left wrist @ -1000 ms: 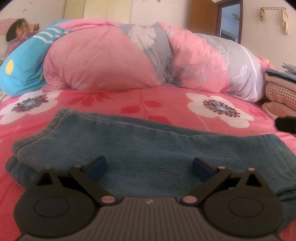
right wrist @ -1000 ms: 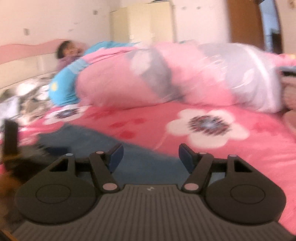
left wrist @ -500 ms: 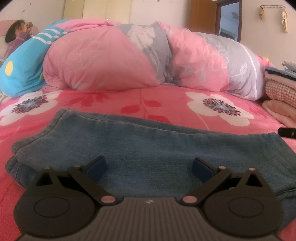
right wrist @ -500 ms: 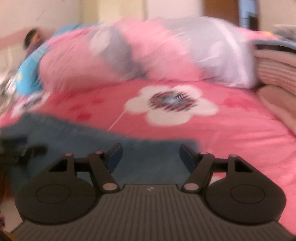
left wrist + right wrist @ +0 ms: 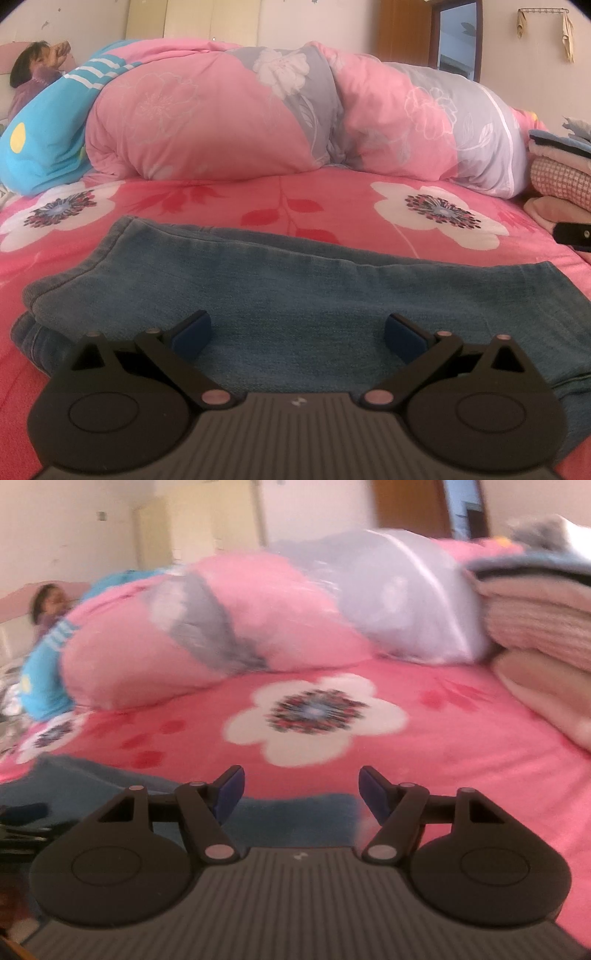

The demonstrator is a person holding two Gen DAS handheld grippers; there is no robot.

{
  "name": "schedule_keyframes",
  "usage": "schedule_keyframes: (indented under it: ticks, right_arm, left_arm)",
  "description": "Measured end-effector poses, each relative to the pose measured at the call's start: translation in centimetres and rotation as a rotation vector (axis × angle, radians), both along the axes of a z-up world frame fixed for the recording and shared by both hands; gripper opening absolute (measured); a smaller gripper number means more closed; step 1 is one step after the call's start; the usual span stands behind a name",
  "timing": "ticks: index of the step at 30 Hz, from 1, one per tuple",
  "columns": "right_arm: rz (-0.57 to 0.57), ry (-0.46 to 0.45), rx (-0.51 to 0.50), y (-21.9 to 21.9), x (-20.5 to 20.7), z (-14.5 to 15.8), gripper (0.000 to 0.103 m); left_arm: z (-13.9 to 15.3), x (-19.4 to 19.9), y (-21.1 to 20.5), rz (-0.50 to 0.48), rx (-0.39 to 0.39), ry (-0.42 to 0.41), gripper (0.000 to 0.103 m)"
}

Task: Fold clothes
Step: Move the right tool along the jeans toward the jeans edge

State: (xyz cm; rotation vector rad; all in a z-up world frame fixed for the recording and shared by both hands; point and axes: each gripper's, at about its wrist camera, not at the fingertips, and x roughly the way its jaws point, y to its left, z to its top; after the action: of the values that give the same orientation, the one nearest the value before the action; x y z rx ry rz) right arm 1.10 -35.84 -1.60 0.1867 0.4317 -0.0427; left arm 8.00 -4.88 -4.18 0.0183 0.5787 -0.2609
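— Right, where's the open room?

— Plenty of bare floral bedsheet [image 5: 332, 199] beyond the jeans [image 5: 295, 295], running up to the rolled pink quilt [image 5: 229, 122] across the back. On the right edge a stack of folded clothes [image 5: 557, 177] hems things in; on the far left a blue pillow [image 5: 48, 147] and a person [image 5: 33, 74] lying by it.

— And the jeans themselves?

— Blue denim, lying flat and folded lengthwise across the near part of the bed, layers doubled at the left end, a curved hem edge on top. The right end stops short of the stack, with pink sheet between them.

— Left gripper?

— Left gripper [image 5: 295, 332] sits low over the middle of the denim, jaws spread wide, nothing between the blue pads [image 5: 192, 334].

— Right one?

— Right gripper [image 5: 299, 788] is at the jeans' right end [image 5: 288, 812], pointing across the sheet at a big white flower [image 5: 314, 716]. Its picture is blurred, but the jaws stand well apart and empty. A black piece of it shows at the right edge of the left view.
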Motion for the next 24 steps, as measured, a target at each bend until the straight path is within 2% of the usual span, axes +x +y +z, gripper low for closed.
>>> schedule_keyframes:
  ticks: [5, 9, 10, 14, 16, 18, 24]
  right_arm:
    - [0.102, 0.037, 0.018, 3.1, 1.6, 0.3, 0.07]
    - [0.109, 0.176, -0.009, 5.6, 3.4, -3.0, 0.078]
    - [0.109, 0.168, -0.06, 6.3, 3.4, -4.0, 0.082]
    - [0.083, 0.16, -0.21, 8.5, 3.3, -4.0, 0.089]
    - [0.076, 0.165, -0.188, 8.1, 3.5, -4.1, 0.093]
    - [0.06, 0.171, -0.186, 8.0, 3.5, -4.1, 0.101]
    - [0.048, 0.167, -0.194, 8.0, 3.2, -4.2, 0.102]
  left_arm:
    - [0.0, 0.0, 0.0, 0.0, -0.001, 0.0, 0.101]
    - [0.0, -0.1, 0.0, 0.0, -0.001, -0.001, 0.101]
    - [0.0, -0.1, 0.0, 0.0, -0.002, -0.001, 0.101]
    - [0.0, -0.1, 0.1, -0.001, -0.003, -0.002, 0.101]
    - [0.0, -0.1, 0.0, -0.001, -0.004, -0.002, 0.101]
    - [0.0, -0.1, 0.0, -0.001, -0.005, -0.003, 0.101]
    - [0.0, -0.1, 0.0, -0.001, -0.006, -0.003, 0.101]
